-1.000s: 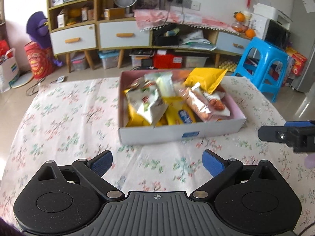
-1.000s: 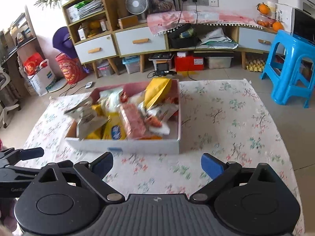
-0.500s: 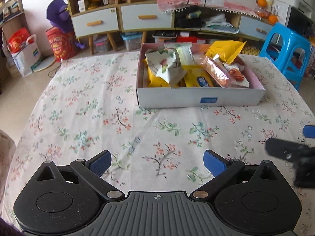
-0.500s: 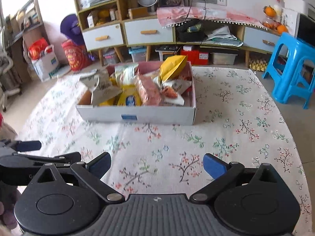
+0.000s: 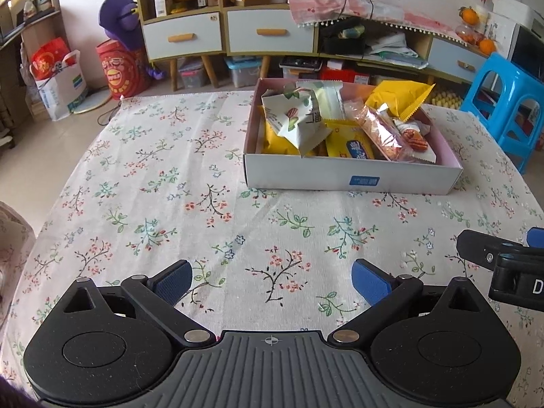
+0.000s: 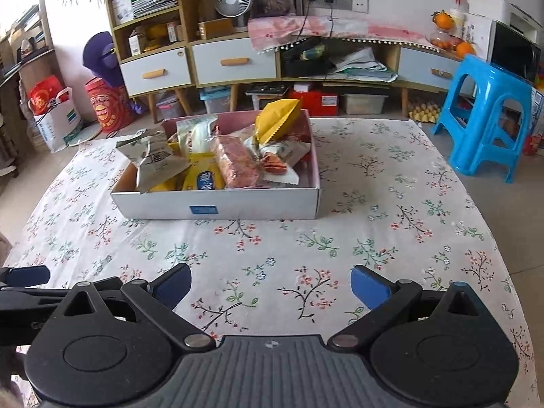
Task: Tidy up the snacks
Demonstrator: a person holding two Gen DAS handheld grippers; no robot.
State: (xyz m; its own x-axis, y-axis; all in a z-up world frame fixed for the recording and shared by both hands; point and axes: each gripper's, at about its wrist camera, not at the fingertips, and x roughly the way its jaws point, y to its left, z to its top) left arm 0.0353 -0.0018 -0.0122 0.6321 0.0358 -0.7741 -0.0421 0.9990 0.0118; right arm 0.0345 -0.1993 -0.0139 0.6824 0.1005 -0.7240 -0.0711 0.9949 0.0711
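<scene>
Left wrist view: we find the left gripper [image 5: 272,277] with its fingers spread wide and holding nothing, above the flowered tablecloth [image 5: 163,183]. The right gripper [image 6: 270,284] is likewise spread and empty, beside the left one. Ahead of both, well apart from the fingertips, stands the white box [image 5: 350,178] on the cloth. We note the snack packets inside it: a yellow bag [image 5: 401,97], a pale nut packet [image 5: 299,125] and a clear reddish packet [image 5: 382,132]. Beyond the table stands a blue stool [image 6: 489,112].
</scene>
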